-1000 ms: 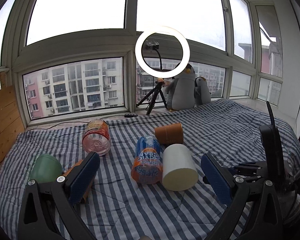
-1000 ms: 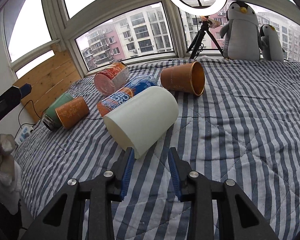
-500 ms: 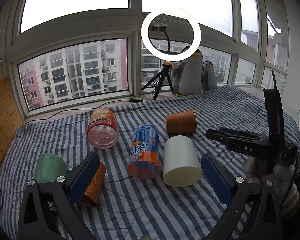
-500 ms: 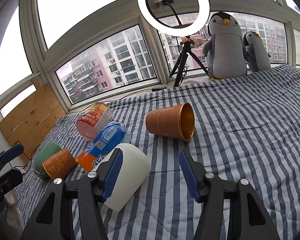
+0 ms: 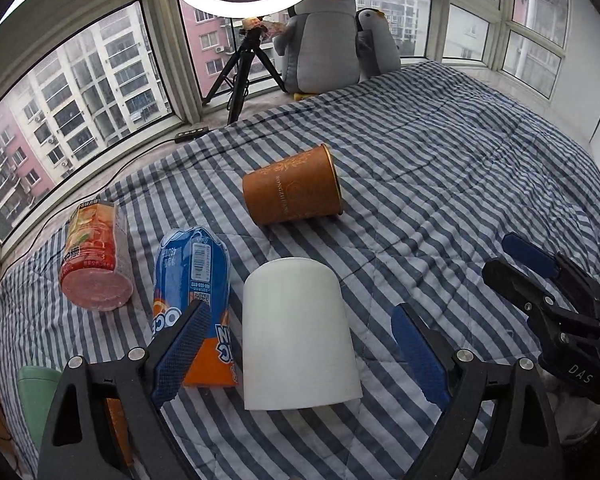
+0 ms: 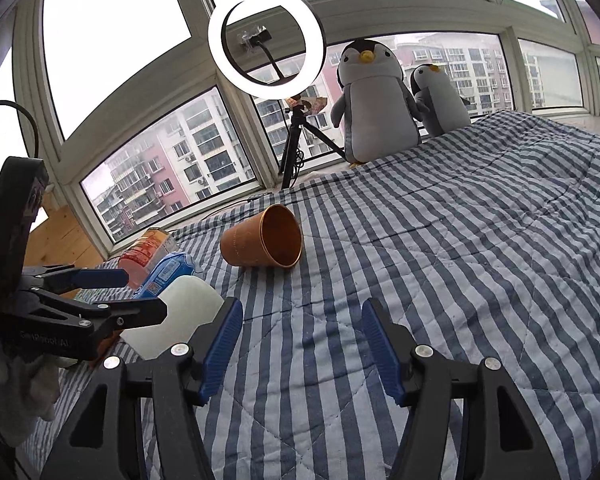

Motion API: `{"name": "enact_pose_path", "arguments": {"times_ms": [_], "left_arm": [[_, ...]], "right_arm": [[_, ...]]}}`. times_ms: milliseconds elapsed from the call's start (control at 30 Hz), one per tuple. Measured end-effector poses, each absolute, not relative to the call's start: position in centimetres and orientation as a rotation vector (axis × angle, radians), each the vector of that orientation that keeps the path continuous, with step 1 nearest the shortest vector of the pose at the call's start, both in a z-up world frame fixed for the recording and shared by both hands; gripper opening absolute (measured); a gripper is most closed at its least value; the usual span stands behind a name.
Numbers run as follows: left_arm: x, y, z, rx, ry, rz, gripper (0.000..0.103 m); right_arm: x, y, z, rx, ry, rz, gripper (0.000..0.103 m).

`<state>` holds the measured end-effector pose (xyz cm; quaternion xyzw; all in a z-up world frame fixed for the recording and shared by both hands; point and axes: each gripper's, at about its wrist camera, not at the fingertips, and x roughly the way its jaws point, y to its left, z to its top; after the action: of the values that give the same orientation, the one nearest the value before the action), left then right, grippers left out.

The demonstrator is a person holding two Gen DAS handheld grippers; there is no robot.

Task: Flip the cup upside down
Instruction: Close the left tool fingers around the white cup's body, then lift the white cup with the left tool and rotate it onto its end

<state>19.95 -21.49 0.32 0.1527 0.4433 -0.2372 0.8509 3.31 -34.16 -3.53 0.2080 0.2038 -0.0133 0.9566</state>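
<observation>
A white cup (image 5: 296, 336) lies on its side on the striped bed, between the open fingers of my left gripper (image 5: 300, 352), untouched. In the right wrist view the white cup (image 6: 180, 316) is at the lower left. A brown paper cup (image 5: 294, 192) lies on its side behind it, its mouth to the right; it also shows in the right wrist view (image 6: 264, 242), ahead and left of my open, empty right gripper (image 6: 302, 344). The right gripper (image 5: 540, 280) appears at the left view's right edge.
A blue-orange bottle (image 5: 192, 300) and a red bottle (image 5: 94, 256) lie left of the white cup. A green cup (image 5: 36, 392) and an orange cup (image 5: 116, 420) lie at the lower left. Two plush penguins (image 6: 376, 100) and a ring light on a tripod (image 6: 268, 40) stand by the window.
My left gripper has moved forward and down, framing the white cup. My right gripper has drawn back from the white cup, opened wide and swung right, facing the brown cup.
</observation>
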Motion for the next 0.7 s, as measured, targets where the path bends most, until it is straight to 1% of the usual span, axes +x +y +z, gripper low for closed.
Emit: {"name": "enact_pose_path", "arguments": {"times_ms": [133, 267, 467, 567, 700], "left_arm": [[21.3, -23.0, -0.6, 0.33, 1.007, -0.515, 0.093], [22.2, -24.1, -1.5, 0.362, 1.041, -0.505, 0.088], [23.7, -24.5, -2.5, 0.377, 1.095, -0.469, 0.087], [23.7, -25.1, -3.1, 0.436, 1.1, -0.447, 0.087], [24.1, -24.9, -3.2, 0.422, 1.106, -0.444, 0.087]], "right_arm": [[2.9, -34.7, -3.6, 0.449, 0.39, -0.013, 0.058], [2.8, -34.4, -3.7, 0.431, 0.385, -0.009, 0.058], [2.1, -34.1, -3.5, 0.42, 0.352, -0.013, 0.058], [2.3, -34.5, -3.6, 0.438, 0.357, -0.004, 0.058], [2.3, -34.6, -3.6, 0.444, 0.354, -0.004, 0.058]]}}
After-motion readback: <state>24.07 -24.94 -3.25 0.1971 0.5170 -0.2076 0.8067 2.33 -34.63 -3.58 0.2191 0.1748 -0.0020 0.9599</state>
